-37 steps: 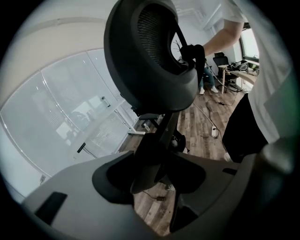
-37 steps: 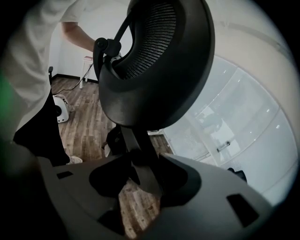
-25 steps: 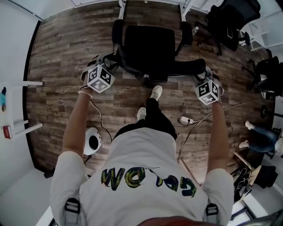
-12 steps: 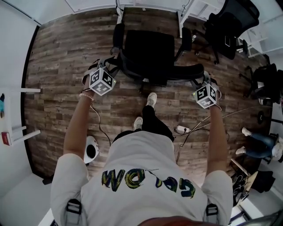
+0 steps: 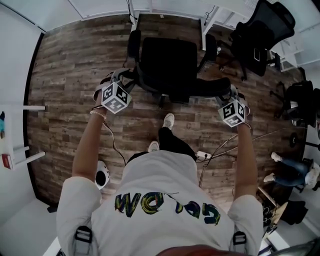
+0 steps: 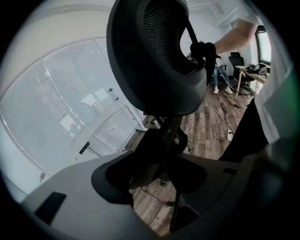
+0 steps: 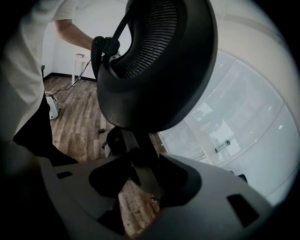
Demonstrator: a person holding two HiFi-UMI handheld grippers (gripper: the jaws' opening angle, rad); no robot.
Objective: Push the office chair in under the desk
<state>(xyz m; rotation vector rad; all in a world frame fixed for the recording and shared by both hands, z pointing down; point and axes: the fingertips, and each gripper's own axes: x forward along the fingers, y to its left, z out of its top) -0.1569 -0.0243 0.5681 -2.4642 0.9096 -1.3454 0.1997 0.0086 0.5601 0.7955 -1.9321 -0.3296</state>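
Observation:
A black office chair stands on the wood floor, its seat facing the white desk at the top of the head view. Its curved mesh backrest lies between my two grippers. My left gripper is shut on the backrest's left edge, and my right gripper is shut on its right edge. In the left gripper view the backrest rises above the left gripper, with its frame bar between the jaws. The right gripper view shows the same: the backrest over the right gripper.
More black office chairs stand at the right. A power strip with cables and a round white device lie on the floor behind me. A white table is at the left. Someone's legs show at far right.
Both grippers and the chair have moved forward toward the desk. The person has stepped after them, and the floor items have slid back in view.

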